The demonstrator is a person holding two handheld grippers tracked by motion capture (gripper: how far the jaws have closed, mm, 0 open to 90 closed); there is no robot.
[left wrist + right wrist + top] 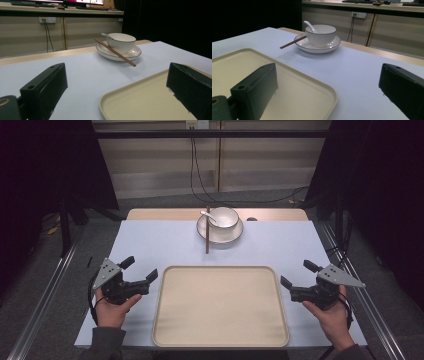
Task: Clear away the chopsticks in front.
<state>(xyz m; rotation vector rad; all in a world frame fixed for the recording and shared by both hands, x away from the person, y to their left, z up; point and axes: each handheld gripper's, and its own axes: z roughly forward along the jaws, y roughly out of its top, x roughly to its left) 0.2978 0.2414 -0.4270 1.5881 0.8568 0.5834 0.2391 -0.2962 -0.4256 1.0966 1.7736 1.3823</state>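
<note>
While the person sits at the near edge of the desk (150, 240), a big cream tray (220, 307) lies flat at 6 o'clock on the pale blue top. There is nothing on the tray.

At 12 o'clock, well apart from the tray, a white plate (220, 234) sits near the far edge. A white bowl (223, 217) stands on the plate. A white spoon (208, 215) rests in the bowl, with its handle leaning over the rim toward 10 o'clock. Brown chopsticks (207, 237) lie across the left side of the plate. Their near tips stick out past the plate and point at the tray. In the left gripper view the chopsticks (115, 52) slope down over the rim of the plate (132, 53).

The left gripper (138, 271) is at 8 o'clock, just beside the left edge of the tray. A hand (112, 307) holds it from below. Its jaws are spread wide and hold nothing. In the left gripper view one jaw is over the tray corner and the other is over the bare desk.

The right gripper (298, 274) is at 4 o'clock, just beside the right edge of the tray. The other hand (330, 312) holds it. Its jaws are spread wide too, with nothing between them.

Both grippers point toward the far side of the desk, where the bowl stands.
</note>
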